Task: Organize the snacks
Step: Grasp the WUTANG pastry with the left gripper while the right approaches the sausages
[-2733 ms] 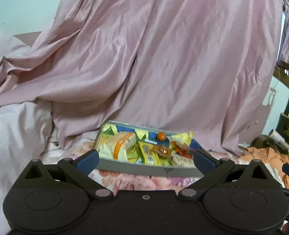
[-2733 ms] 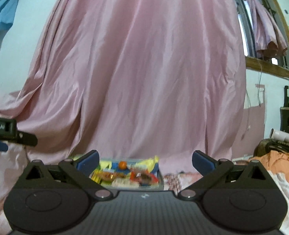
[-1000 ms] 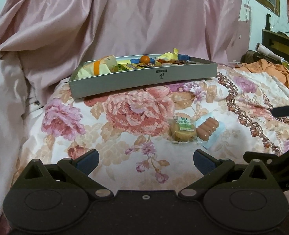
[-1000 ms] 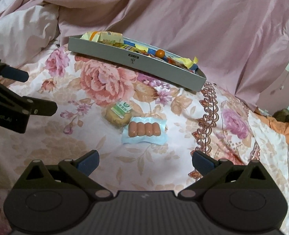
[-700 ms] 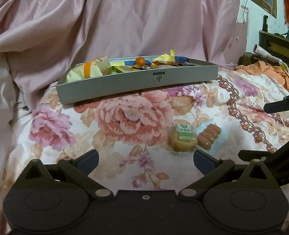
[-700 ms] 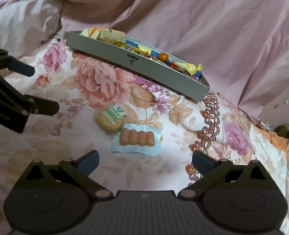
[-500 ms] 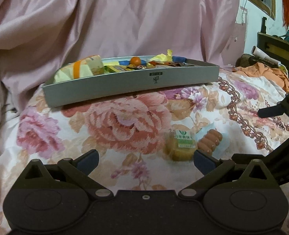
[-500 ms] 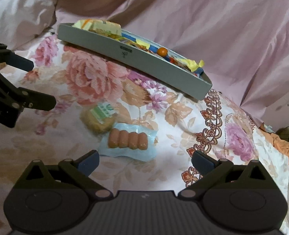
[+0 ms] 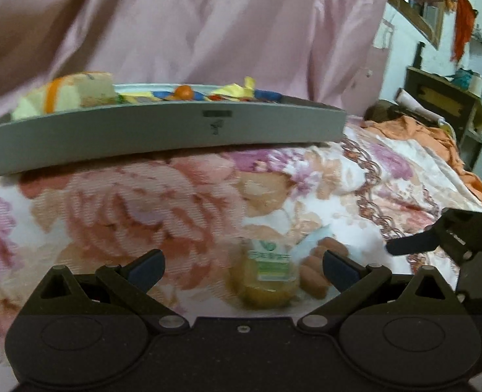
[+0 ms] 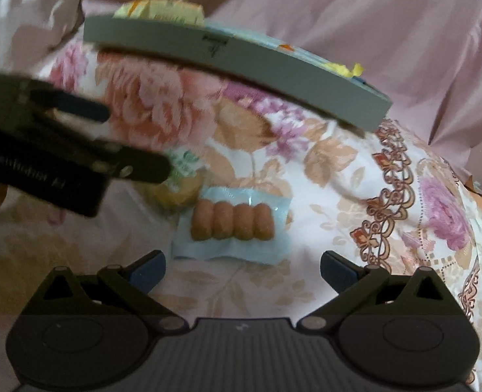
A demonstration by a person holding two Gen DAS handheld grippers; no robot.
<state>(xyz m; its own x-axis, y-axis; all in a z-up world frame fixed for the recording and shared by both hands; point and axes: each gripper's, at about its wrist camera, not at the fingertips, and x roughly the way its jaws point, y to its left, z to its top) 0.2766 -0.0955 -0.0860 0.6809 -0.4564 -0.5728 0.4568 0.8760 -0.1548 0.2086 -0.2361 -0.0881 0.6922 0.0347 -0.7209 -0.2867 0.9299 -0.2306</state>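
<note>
Right gripper jaws wide apart, nothing between them, low over a floral bedspread. Just ahead lies a pale blue sausage pack, four small sausages side by side, flat on the bedspread. Left of it, touching or nearly so, a round yellowish cake in clear wrap with green-white label, partly hidden by the left gripper, blurred, jaws parted, coming in from the left edge. Behind, a grey tray holding assorted snack packets. Pink satin cloth drapes the background.
</note>
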